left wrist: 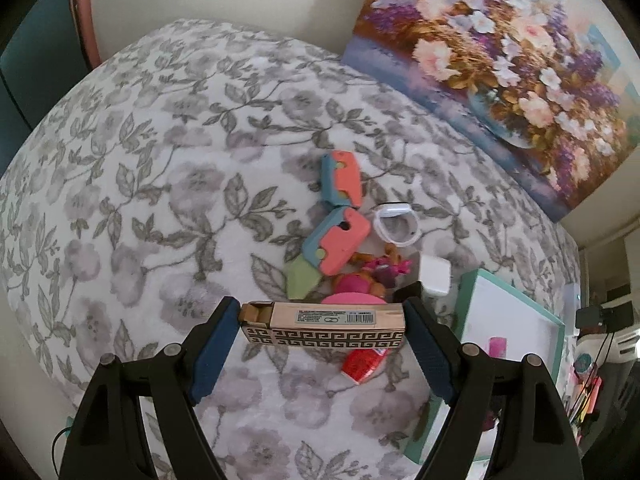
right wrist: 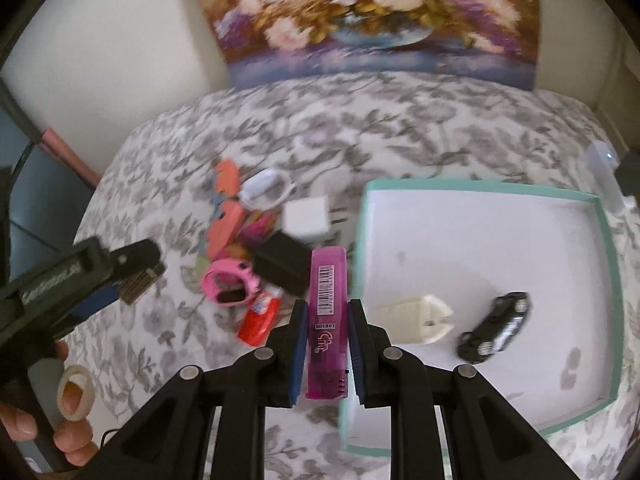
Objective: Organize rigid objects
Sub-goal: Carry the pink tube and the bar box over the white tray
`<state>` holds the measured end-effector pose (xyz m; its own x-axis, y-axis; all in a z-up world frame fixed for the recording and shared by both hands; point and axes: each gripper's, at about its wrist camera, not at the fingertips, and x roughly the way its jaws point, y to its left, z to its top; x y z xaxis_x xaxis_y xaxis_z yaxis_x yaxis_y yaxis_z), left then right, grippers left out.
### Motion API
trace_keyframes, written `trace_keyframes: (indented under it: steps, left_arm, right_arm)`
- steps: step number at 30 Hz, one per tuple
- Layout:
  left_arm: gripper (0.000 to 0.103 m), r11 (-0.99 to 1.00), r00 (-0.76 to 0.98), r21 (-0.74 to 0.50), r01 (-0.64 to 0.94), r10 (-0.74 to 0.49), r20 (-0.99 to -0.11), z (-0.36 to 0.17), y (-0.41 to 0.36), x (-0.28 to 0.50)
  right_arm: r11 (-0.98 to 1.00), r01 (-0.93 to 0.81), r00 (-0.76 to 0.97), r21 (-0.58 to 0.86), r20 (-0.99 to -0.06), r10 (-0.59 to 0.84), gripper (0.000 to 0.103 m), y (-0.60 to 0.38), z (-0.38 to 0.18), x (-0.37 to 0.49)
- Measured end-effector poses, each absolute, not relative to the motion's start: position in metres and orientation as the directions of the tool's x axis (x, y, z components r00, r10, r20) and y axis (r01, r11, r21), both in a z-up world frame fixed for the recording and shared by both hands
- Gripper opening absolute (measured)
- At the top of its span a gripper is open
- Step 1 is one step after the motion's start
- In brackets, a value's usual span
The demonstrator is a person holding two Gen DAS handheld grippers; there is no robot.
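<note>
Blue pads of the left gripper (left wrist: 322, 328) clamp a box (left wrist: 324, 326) endwise above the bedspread (left wrist: 160, 184). The right gripper (right wrist: 324, 340) pinches a pink lighter (right wrist: 326, 320); the tray (right wrist: 608, 248) lies at two o'clock, the toy pile (right wrist: 256, 248) at eleven.

1. A pile of small things lies on the bed (right wrist: 400, 112), left of the tray (right wrist: 608, 240).
2. In the pile, the watch (right wrist: 230, 284) lies left of the charger (right wrist: 282, 260), with the tube (right wrist: 260, 318) just before them and the plug (right wrist: 306, 218) behind.
3. The foam blocks (left wrist: 340, 236) lie at the pile's left, the ring (left wrist: 396, 224) to their right.
4. In the tray, the toy car (right wrist: 496, 326) lies right of the toy boat (right wrist: 416, 318).
5. The painting (right wrist: 372, 16) stands behind the bed.
</note>
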<state>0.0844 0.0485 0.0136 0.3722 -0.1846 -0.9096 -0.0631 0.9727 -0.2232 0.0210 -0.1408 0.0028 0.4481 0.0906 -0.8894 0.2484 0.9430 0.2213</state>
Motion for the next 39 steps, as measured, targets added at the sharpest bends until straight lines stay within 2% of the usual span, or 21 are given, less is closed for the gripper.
trace_keyframes:
  steps: [20, 28, 39]
  left_arm:
    - [0.083, 0.936, 0.232, -0.233, 0.262, -0.296, -0.927, 0.005, -0.087, 0.034]
    - [0.083, 0.916, 0.130, -0.199, 0.350, -0.258, -0.957, -0.026, -0.134, 0.008]
    - [0.083, 0.909, 0.076, -0.121, 0.399, -0.164, -0.984, -0.060, -0.163, -0.002]
  right_arm:
    - [0.777, 0.603, 0.391, 0.181, -0.916, -0.090, 0.021, -0.288, -0.014, -0.032]
    - [0.690, 0.710, 0.307, 0.139, -0.943, -0.126, 0.021, -0.334, -0.040, -0.058]
    - [0.674, 0.727, 0.263, 0.133, -0.960, -0.093, 0.021, -0.347, -0.065, -0.066]
